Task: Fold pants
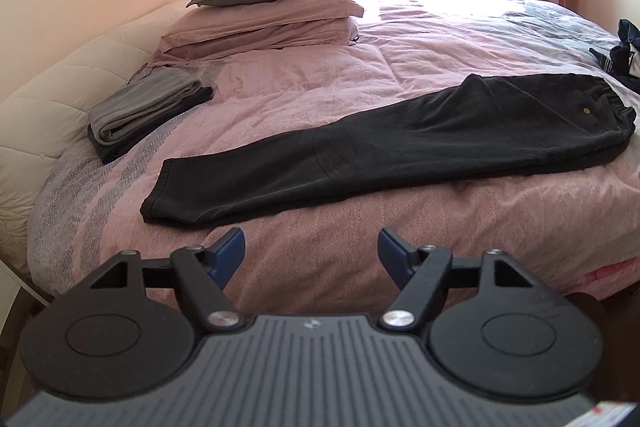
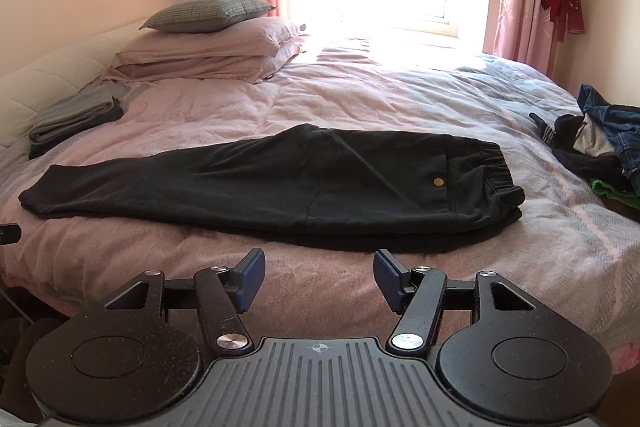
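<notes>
Status: pants (image 1: 380, 143) lie flat across the bed (image 1: 304, 259), already folded once lengthwise, one leg stacked on the other; cuffs on the left, elastic waistband (image 2: 498, 171) on the right. Looks like roughly halfway; the crosswise folds are still to do, judging by the full length still laid out. Left hand-held gripper (image 1: 311, 247) is open, nothing between the fingers, hovering short of the near bed edge, closer to the cuff end. Right hand-held gripper (image 2: 319, 275) is also open and empty, clear of the fabric, facing the seat and waistband half. Neither touches the pants. Containers: none in view. A folded grey stack (image 1: 148, 111) sits by the pillows (image 1: 264, 15) at the far left, probably finished items. An unsorted clothes heap (image 2: 600, 143) sits at the bed's right edge, well apart from the pants. My guess for the next grab: cuffs or waistband, carried over to the other end.
</notes>
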Available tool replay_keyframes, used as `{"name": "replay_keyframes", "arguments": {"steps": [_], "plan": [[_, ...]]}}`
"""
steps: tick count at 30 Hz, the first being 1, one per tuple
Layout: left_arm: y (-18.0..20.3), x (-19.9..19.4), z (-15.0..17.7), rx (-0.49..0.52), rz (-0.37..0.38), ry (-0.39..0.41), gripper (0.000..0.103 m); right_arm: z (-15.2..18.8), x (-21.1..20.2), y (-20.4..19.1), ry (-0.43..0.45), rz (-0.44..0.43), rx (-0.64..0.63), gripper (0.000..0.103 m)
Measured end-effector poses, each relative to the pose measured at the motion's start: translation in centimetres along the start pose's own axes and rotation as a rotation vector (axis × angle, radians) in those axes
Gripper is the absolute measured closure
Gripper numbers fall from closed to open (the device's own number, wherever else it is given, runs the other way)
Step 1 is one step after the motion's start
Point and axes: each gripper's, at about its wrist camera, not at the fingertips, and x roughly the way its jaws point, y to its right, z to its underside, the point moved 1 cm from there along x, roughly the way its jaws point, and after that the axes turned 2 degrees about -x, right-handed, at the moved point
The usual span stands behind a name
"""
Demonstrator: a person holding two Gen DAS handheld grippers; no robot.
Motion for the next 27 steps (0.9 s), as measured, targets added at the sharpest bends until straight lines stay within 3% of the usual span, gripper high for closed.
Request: {"name": "replay_keyframes", "arguments": {"steps": [23,27], "plan": [[0.1,2.0,-0.3,0.003,0.005,-0.025,0.033,-0.2,1.7,1.1,-0.029,0.005,0.003,0.046],[-1.6,3.6,-0.1,-0.071,0.058,-0.032,0.033,-0.1,2.6,1.6,-0.044,0.008,0.017,0.046]]}}
